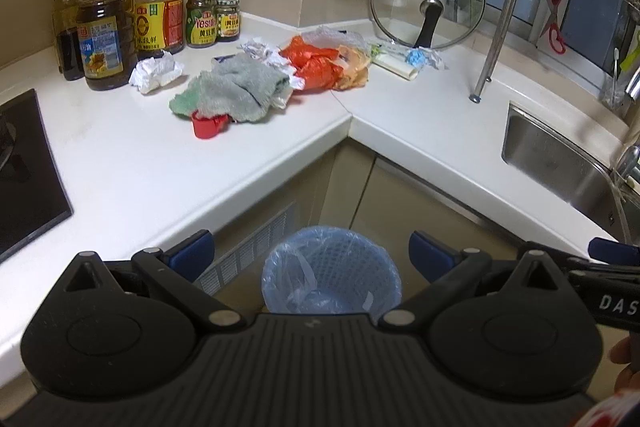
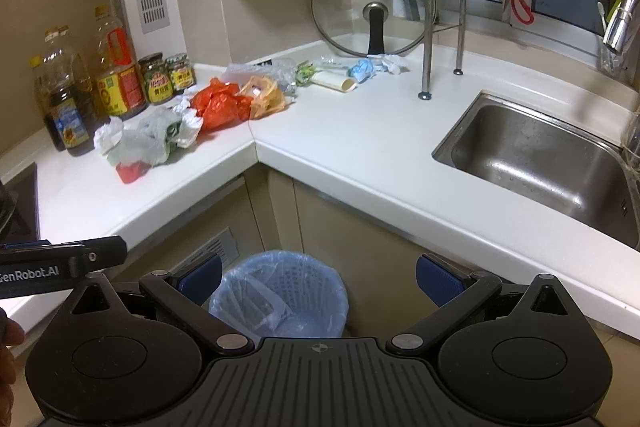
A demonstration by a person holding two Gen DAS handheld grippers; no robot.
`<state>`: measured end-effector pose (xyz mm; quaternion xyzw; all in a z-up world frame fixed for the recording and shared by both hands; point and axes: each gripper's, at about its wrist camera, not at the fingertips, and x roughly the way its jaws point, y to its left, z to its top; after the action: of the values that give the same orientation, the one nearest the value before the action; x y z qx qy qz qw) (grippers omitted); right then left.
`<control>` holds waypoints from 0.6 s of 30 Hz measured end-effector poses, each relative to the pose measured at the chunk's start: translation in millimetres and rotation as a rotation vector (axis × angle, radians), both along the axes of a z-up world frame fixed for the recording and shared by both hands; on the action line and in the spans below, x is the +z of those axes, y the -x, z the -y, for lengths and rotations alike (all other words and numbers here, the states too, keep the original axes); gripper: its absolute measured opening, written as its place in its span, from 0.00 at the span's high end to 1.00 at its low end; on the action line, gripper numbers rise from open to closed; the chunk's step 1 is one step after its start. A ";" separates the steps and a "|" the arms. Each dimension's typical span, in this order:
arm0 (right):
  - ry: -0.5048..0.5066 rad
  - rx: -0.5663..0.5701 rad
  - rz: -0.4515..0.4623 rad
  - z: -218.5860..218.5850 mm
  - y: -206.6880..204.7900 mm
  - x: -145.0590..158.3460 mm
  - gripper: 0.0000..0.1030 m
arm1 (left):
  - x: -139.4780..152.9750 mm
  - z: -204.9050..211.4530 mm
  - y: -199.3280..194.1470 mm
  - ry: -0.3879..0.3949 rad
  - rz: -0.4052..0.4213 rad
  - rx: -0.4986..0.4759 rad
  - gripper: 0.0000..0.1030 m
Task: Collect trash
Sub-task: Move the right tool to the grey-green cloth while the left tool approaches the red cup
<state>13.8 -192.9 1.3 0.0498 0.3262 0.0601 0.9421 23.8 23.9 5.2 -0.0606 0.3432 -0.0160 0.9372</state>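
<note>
1. Bottles (image 1: 100, 27) of oil and sauce are stood at the far left of the white countertop (image 1: 120, 163); "Yes" can be read on a green jar (image 1: 201, 19) beside them.
2. Trash is heaped at the counter's corner: crumpled paper (image 1: 154, 73), a grey-green cloth (image 1: 232, 89) over a red cap (image 1: 206, 127), an orange bag (image 1: 316, 65).
3. A lined blue bin (image 2: 280, 295) is seen on the floor below the corner.
4. The left gripper (image 1: 312, 255) is held spread wide and empty; "GenRobot.AI" is printed on its side in the right view.
5. The right gripper (image 2: 320, 279) is likewise held spread and empty; "DAS" is legible on it in the left view.
6. A steel sink (image 2: 540, 163) is set at the right.
</note>
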 end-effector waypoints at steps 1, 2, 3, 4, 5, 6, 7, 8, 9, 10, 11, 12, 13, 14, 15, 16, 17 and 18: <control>-0.003 -0.004 0.002 -1.0 -1.3 0.3 0.00 | 0.2 -3.1 -2.3 -0.002 0.002 -0.002 0.00; -0.007 -0.008 0.001 -1.8 -2.8 0.5 0.00 | 0.8 -9.0 -5.7 0.001 0.003 -0.002 0.00; -0.012 -0.013 -0.002 -3.4 -5.1 0.9 0.00 | 1.7 -13.8 -8.4 0.006 0.003 -0.003 0.00; -0.018 -0.020 -0.005 -4.8 -7.1 1.5 0.00 | 2.7 -19.1 -11.6 0.007 0.006 -0.006 0.00; -0.021 -0.024 -0.004 -6.0 -9.2 2.4 0.00 | 3.0 -23.4 -14.5 0.003 0.012 -0.008 0.00; -0.023 -0.025 0.001 -7.1 -11.0 3.2 0.00 | 3.3 -27.5 -18.2 0.000 0.017 -0.007 0.00; -0.022 -0.023 0.006 -8.7 -13.7 4.3 0.00 | 3.5 -31.0 -22.3 -0.001 0.019 -0.004 0.00; -0.018 -0.021 0.011 -10.7 -18.2 5.5 0.00 | 3.5 -36.5 -27.8 0.002 0.019 0.003 0.00; -0.012 -0.019 0.015 -12.2 -22.0 5.9 0.00 | 4.1 -40.4 -32.5 0.009 0.022 0.009 0.00; -0.008 -0.012 0.017 -14.2 -27.2 6.0 0.00 | 4.3 -44.7 -38.1 0.013 0.029 0.017 0.00; -0.007 0.000 0.022 -16.1 -34.6 5.8 0.00 | 4.5 -47.7 -43.1 0.014 0.038 0.025 0.00; -0.009 0.013 0.028 -17.4 -41.8 5.4 0.00 | 4.4 -50.3 -49.0 0.010 0.051 0.035 0.00; -0.014 0.027 0.034 -18.6 -50.2 4.6 0.00 | 4.0 -52.2 -55.2 0.006 0.060 0.045 0.00; -0.019 0.050 0.037 -20.3 -61.5 3.1 0.00 | 3.6 -54.5 -63.5 0.004 0.065 0.054 0.00; -0.018 0.072 0.039 -22.4 -72.0 1.8 0.00 | 3.3 -56.1 -71.4 0.003 0.071 0.065 0.00; -0.012 0.101 0.050 -25.0 -83.4 0.7 0.00 | 2.8 -57.5 -79.7 -0.001 0.079 0.081 0.00; -0.002 0.139 0.072 -28.1 -95.8 -0.4 0.00 | 2.6 -58.4 -87.7 -0.007 0.089 0.100 0.01; 0.011 0.177 0.095 -31.7 -107.6 -1.4 0.00 | 2.4 -59.4 -95.7 -0.013 0.094 0.121 0.01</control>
<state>121.4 -161.3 -0.1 0.0125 0.2846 0.1434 0.9478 119.5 83.3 7.6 -0.0745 0.2948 0.0401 0.9518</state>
